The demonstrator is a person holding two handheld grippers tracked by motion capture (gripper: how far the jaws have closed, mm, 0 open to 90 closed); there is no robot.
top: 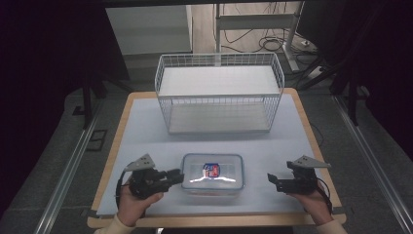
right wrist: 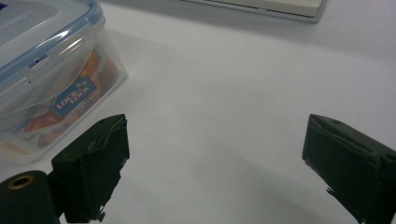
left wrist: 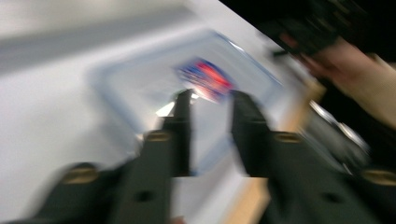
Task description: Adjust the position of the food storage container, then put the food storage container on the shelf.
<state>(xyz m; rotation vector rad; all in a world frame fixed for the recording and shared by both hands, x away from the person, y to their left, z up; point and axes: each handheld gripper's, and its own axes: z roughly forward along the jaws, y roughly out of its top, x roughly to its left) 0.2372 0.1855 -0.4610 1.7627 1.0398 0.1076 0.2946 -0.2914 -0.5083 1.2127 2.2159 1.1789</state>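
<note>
A: Where does the plastic box (top: 212,174) sit?

B: On the bench (top: 146,122), near its front edge, lid on, well in front of the white wire basket (top: 219,92). The left gripper (top: 178,176) is at the box's left end, its tips just at the rim. The right gripper (top: 271,179) rests off the box's right end, apart from it.

A: And the jaws?

B: The left ones stand partly open with nothing between them; in the blurred left gripper view (left wrist: 210,100) they hang over the lid, near the red and blue label (left wrist: 205,78). I cannot tell whether a tip touches the lid. The right ones (right wrist: 215,140) are spread wide over bare bench, holding nothing.

A: How will the box handle?

B: My guess is stiff but slick. Clear hard plastic walls, a lid with a blue seal line and side flaps that look snapped down. Smooth sides may slip in a pinch, so I would take it by the short ends under the lid's rim, one gripper at each end, or grip a flap's lip.

A: Anything inside?

B: The right gripper view shows orange pieces through the wall (right wrist: 70,88), low in the box; what they are I cannot tell. It looks only part full, so probably light, though the contents could shift if tilted. The basket appears to have nothing in it.
</note>
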